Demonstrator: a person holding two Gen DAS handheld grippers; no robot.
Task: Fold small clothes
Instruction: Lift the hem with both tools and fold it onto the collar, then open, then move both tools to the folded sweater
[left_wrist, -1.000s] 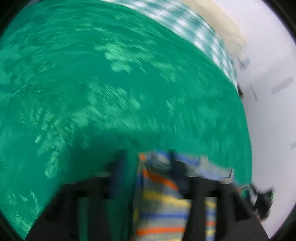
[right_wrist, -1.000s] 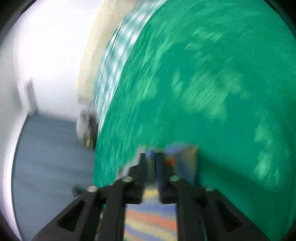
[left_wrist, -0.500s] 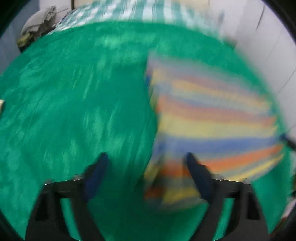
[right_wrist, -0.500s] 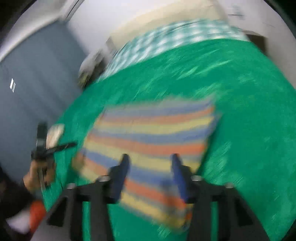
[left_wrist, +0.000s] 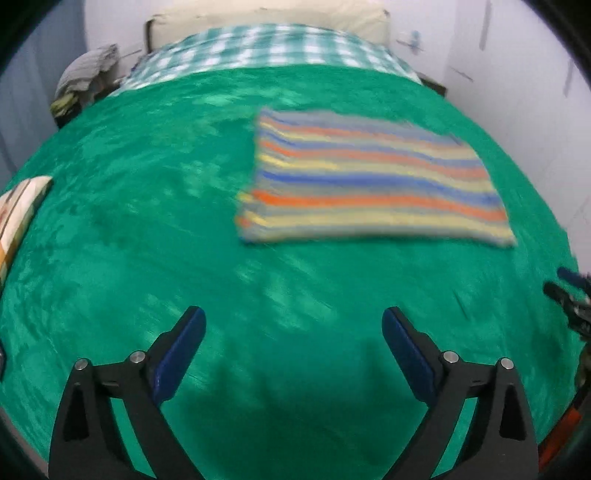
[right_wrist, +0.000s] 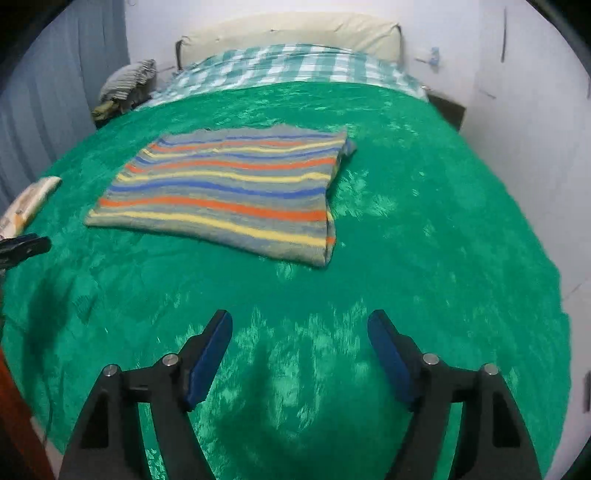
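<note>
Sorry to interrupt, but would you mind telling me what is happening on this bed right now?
A person with a gripper in each hand is folding small clothes. The striped garment lies folded flat on the green blanket, touched by neither gripper. The left gripper and right gripper hover over bare blanket short of it, jaws opening with nothing between them. Another folded cloth lies at the blanket's edge.

The folded garment (right_wrist: 225, 192) lies on the bedspread (right_wrist: 424, 240) (checked sheet (right_wrist: 295, 66) behind).

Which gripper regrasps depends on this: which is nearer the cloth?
Right, narrowly. The right gripper is short of the cloth, by its right corner; the left gripper is farther back, by its left corner. Both jaws are opening, empty.
</note>
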